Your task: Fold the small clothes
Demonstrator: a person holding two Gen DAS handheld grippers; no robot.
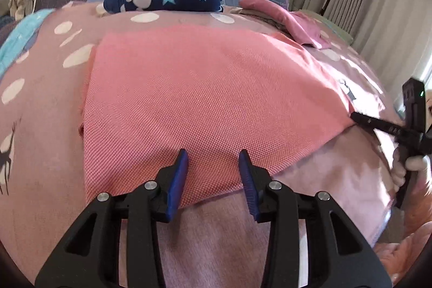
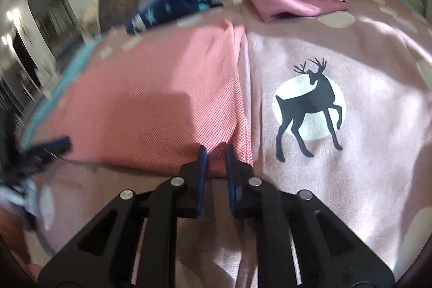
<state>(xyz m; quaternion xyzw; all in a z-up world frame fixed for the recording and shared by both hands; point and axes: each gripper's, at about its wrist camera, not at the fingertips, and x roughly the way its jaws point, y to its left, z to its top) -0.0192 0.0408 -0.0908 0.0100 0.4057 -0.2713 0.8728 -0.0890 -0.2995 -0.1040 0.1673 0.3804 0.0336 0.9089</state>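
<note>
my left gripper [image 1: 213,156] hangs with its jaws apart over the near edge of the coral cloth [image 1: 205,99] lying flat on the pink deer blanket [image 2: 337,180], while my right gripper [image 2: 216,150] pinches down on the cloth's near right corner.

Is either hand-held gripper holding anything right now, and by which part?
The right hand-held gripper pinches the coral cloth at its near right corner. The left hand-held gripper is open above the near edge, holding nothing.
</note>
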